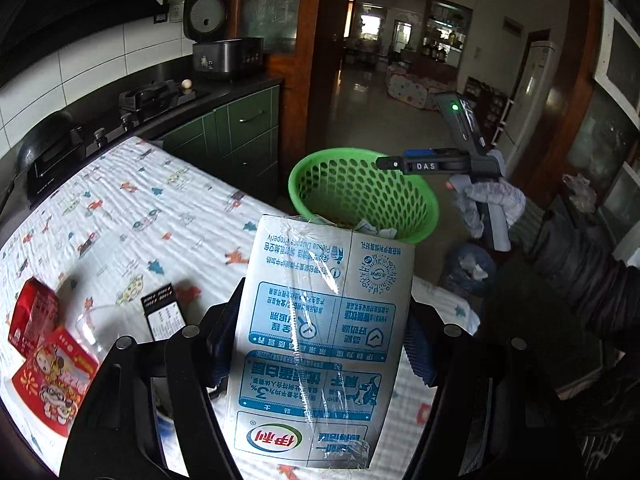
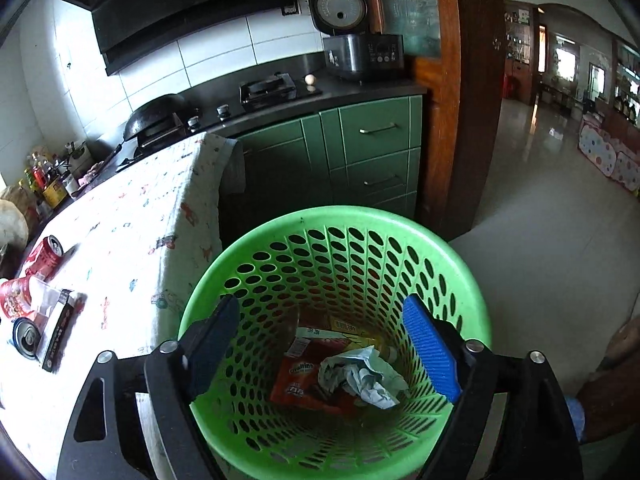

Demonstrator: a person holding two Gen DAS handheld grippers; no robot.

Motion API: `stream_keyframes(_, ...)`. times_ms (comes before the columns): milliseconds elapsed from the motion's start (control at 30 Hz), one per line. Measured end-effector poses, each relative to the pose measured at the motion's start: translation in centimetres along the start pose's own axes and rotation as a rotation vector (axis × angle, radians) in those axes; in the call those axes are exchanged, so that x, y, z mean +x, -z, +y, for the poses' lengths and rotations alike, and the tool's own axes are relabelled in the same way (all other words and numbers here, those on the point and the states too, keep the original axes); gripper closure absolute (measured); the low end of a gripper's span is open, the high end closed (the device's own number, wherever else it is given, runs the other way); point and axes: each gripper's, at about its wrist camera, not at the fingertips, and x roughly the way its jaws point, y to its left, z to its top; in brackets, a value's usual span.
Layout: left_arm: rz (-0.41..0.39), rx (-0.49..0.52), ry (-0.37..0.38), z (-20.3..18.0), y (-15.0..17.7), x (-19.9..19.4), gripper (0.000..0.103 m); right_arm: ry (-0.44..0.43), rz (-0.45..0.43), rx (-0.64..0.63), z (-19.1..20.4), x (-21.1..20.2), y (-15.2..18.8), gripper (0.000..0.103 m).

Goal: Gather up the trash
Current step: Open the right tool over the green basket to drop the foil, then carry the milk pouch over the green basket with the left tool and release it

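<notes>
My left gripper [image 1: 320, 320] is shut on a grey and blue milk carton [image 1: 320, 340] and holds it above the table, short of the green perforated basket [image 1: 424, 200]. My right gripper [image 2: 324, 344] is open and empty, hanging over the basket [image 2: 460, 248]. Inside the basket lie a red wrapper [image 2: 296, 380], a crumpled pale paper [image 2: 360, 372] and a yellow packet [image 2: 348, 326]. The right gripper also shows in the left wrist view [image 1: 390, 164], above the basket's rim.
On the patterned tablecloth [image 1: 140, 216] lie red boxes [image 1: 52, 376], a black and white box [image 1: 162, 316] and clear plastic [image 1: 88, 320]. The right wrist view shows a red can [image 2: 44, 256], a blue can [image 2: 26, 338] and a black box [image 2: 58, 336]. A stove counter [image 2: 280, 92] stands behind.
</notes>
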Motion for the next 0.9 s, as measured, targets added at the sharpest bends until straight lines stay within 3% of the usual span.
stream_keyframes(200, -0.007, -0.003, 0.043, -1.4, -4.1, 3.9, 0.036, -0.021, -0.042, -0.005, -0.4, -3.3, 1.3, 0.02)
stream_keyframes(500, 0.045, 0.0, 0.05, -3.7, -9.1, 10.8, 0.036, -0.024, -0.097, 0.001, -1.5, -7.5, 4.0, 0.014)
stream_keyframes(900, 0.161, -0.04, 0.059, -5.4, -11.0, 20.0, 0.036, 0.02, -0.11, 0.045, -3.4, -9.7, 7.2, 0.014)
